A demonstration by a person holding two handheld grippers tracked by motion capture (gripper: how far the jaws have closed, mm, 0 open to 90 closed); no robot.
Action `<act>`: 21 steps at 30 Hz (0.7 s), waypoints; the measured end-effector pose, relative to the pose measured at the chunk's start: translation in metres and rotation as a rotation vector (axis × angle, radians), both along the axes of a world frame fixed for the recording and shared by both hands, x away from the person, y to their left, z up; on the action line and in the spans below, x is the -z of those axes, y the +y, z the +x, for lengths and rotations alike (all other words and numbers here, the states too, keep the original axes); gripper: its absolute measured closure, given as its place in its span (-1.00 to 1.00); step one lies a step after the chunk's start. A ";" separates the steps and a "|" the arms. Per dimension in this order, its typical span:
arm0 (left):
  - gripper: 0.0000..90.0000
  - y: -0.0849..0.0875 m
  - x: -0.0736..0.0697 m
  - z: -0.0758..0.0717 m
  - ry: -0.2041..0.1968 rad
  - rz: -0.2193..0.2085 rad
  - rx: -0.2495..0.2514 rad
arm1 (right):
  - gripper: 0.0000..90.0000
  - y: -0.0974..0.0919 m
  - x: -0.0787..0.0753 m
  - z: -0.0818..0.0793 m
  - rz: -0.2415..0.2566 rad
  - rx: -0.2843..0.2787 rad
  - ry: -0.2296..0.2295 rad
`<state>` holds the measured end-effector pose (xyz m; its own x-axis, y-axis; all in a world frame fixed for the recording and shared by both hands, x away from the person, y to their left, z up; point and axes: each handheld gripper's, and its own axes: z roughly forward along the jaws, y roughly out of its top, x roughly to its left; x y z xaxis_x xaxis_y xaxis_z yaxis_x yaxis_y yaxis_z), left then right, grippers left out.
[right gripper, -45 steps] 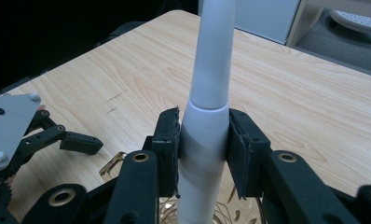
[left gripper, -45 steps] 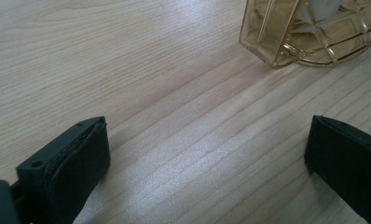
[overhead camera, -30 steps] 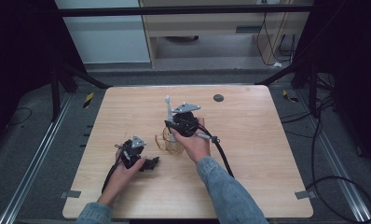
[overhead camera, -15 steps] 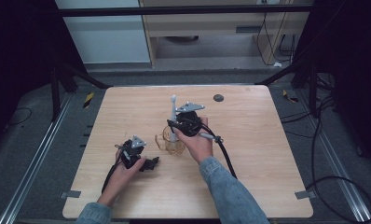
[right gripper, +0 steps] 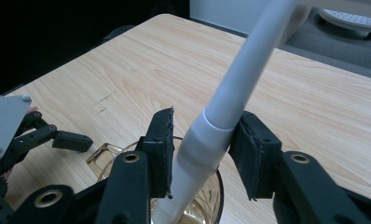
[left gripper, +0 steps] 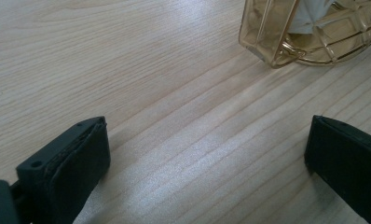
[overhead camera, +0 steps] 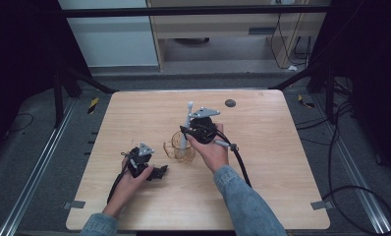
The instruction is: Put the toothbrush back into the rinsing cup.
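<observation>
An amber glass mug (overhead camera: 180,151) stands near the middle of the wooden table (overhead camera: 282,187). A long white stick (overhead camera: 186,123) rests with its lower end inside the mug and tilts upward. My right gripper (overhead camera: 185,132) is shut on the white stick just above the rim. In the right gripper view the stick (right gripper: 249,60) crosses slantwise between the right gripper (right gripper: 202,149) pads, above the mug (right gripper: 104,158). My left gripper (overhead camera: 162,170) lies low on the table, left of the mug, open and holding nothing. In the left gripper view the left gripper (left gripper: 207,154) has bare wood between its jaws, and the mug (left gripper: 314,37) is ahead to the right.
A small dark disc (overhead camera: 230,103) lies near the table's far edge. The right gripper's black cable (overhead camera: 240,162) trails toward the near edge. Bare wood spreads to the right and the far left of the mug. A black frame and floor cables surround the table.
My right gripper has shifted a little to the right, and the stick's top has moved with it while its foot stays in the mug. The left gripper has not moved.
</observation>
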<state>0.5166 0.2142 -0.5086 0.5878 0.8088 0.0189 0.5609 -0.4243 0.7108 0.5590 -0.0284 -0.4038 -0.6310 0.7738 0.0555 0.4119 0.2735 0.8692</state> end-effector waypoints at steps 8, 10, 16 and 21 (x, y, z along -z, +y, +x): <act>-1.00 0.000 0.000 0.000 0.000 0.000 0.000 | 0.24 -0.009 -0.002 -0.004 0.003 0.016 0.010; -1.00 0.000 0.000 0.000 0.000 0.000 0.000 | 0.22 -0.012 -0.002 -0.005 0.006 0.020 0.012; -1.00 0.000 0.000 0.000 0.000 0.000 0.000 | 0.16 -0.018 -0.004 -0.010 0.017 0.023 0.015; -1.00 0.000 0.000 0.000 0.000 0.000 0.000 | 0.13 -0.021 -0.005 -0.016 0.025 0.021 0.013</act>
